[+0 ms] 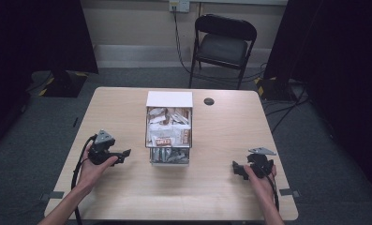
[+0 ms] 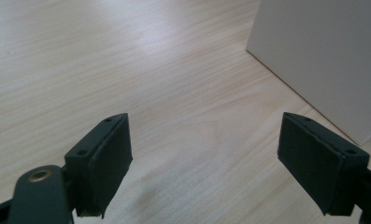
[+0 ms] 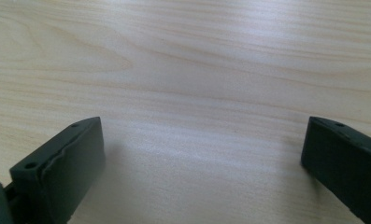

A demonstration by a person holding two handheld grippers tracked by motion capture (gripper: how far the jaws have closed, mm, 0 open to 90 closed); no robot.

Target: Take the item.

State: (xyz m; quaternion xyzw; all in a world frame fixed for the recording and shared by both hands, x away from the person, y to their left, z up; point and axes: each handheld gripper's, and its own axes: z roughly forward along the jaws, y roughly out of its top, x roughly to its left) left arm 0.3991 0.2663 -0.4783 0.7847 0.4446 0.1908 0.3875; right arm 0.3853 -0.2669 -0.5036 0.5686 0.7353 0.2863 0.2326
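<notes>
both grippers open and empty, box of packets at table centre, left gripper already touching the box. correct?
Not quite. The left gripper is not touching the box: the high view shows bare table between them, and the left gripper view shows only wood between its spread jaws. The rest holds: the right gripper is open and empty too, and the box of packets sits at table centre.

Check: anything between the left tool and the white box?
Nothing. Bare wooden table separates the left tool, jaws open, from the white box, as the left gripper view and the high view show.

White box upright at frame centre, open front stuffed with crumpled packets; clear lower drawer holds grey wrappers.
</notes>
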